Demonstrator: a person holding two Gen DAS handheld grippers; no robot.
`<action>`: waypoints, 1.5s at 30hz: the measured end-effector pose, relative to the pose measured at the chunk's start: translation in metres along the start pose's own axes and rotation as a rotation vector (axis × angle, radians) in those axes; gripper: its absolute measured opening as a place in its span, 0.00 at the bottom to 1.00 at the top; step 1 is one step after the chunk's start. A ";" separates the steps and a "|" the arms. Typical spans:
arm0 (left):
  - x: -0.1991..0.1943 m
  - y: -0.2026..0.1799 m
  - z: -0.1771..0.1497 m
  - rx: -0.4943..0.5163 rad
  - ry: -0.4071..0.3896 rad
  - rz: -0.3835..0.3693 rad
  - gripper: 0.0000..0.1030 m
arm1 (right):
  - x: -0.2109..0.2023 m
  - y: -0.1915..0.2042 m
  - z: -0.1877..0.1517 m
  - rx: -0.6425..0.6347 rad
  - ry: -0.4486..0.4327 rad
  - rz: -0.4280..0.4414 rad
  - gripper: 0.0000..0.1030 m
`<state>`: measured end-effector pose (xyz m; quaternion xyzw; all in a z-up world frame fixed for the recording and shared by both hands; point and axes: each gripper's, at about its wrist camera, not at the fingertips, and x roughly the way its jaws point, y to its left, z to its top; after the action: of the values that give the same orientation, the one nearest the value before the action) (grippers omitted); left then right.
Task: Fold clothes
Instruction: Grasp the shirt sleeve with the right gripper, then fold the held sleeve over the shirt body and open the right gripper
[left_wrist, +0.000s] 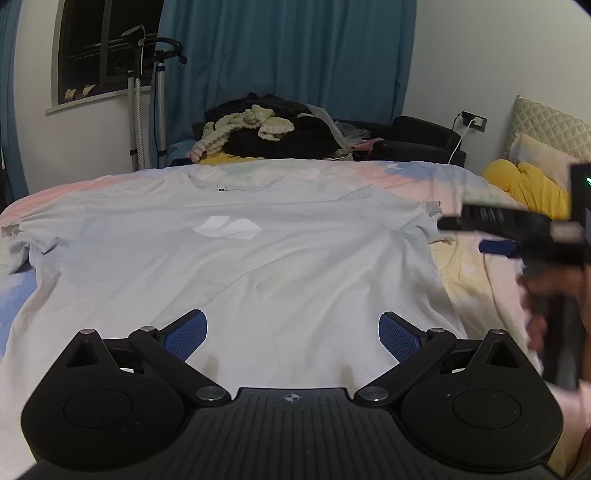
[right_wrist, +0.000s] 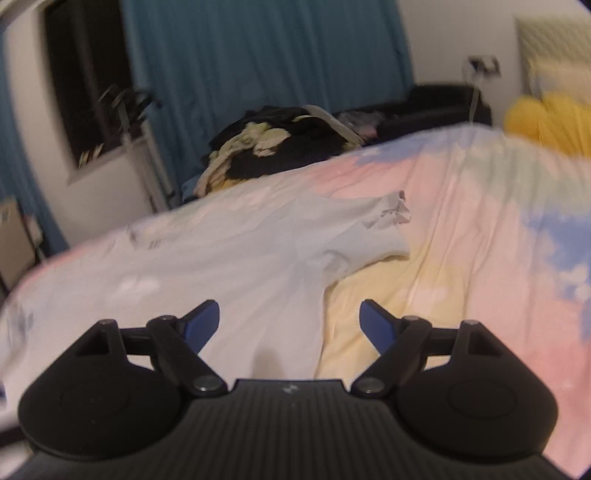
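Observation:
A pale blue T-shirt (left_wrist: 236, 258) lies spread flat, front up, on the bed, collar at the far side and a white logo on the chest. My left gripper (left_wrist: 292, 328) is open and empty, hovering over the shirt's lower middle. My right gripper (right_wrist: 289, 321) is open and empty, above the shirt's right side edge near the right sleeve (right_wrist: 373, 232). The right gripper also shows in the left wrist view (left_wrist: 476, 234) at the right, blurred, next to that sleeve. The shirt (right_wrist: 207, 266) fills the left half of the right wrist view.
The bed (left_wrist: 472, 266) has a pastel pink, yellow and blue cover (right_wrist: 480, 240). A pile of dark and cream clothes (left_wrist: 266, 129) sits beyond the far edge. A yellow cushion (left_wrist: 524, 184) and pillows lie at the right. Blue curtains, a window and a stand are behind.

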<state>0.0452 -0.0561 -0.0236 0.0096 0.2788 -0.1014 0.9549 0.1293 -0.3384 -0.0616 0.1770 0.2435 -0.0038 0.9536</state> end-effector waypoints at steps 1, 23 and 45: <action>0.002 0.001 0.000 0.007 -0.005 0.004 0.98 | 0.016 -0.011 0.011 0.047 -0.006 -0.015 0.81; 0.038 0.068 0.007 -0.234 0.015 -0.040 0.98 | 0.139 -0.046 0.061 0.224 -0.021 -0.136 0.11; 0.045 0.123 0.003 -0.380 0.018 0.126 0.98 | 0.202 0.196 -0.025 -0.387 0.176 0.104 0.37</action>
<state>0.1081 0.0552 -0.0500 -0.1526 0.3002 0.0130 0.9415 0.3142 -0.1307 -0.1104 0.0029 0.3124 0.1078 0.9438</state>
